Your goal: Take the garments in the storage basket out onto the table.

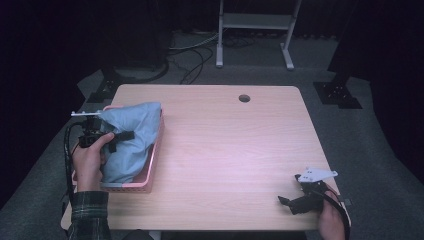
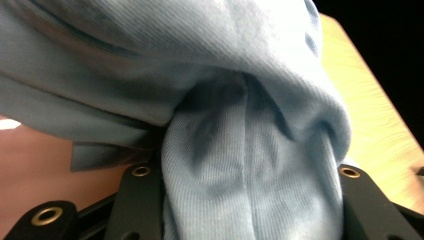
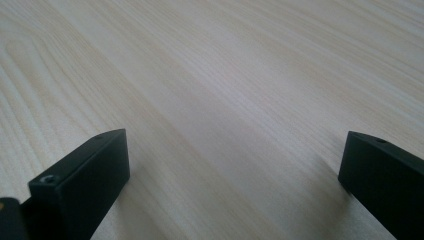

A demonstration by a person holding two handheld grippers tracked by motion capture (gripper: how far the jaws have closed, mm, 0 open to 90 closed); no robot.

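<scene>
Blue cloth (image 1: pixel 132 140) bunched lengthwise in pink basket (image 1: pixel 156 150), left gripper (image 1: pixel 116 138) clenched on it, right gripper (image 1: pixel 286 202) released.

Dark plaid sleeve (image 1: pixel 89 210), black gripper (image 1: pixel 118 137)

From my remote seat I can read no text, label, brand, number or sign anywhere (not on the blue cloth (image 1: pixel 131 140), the pink basket (image 1: pixel 156 150), the wooden table (image 1: pixel 235 150), or either gripper).
</scene>
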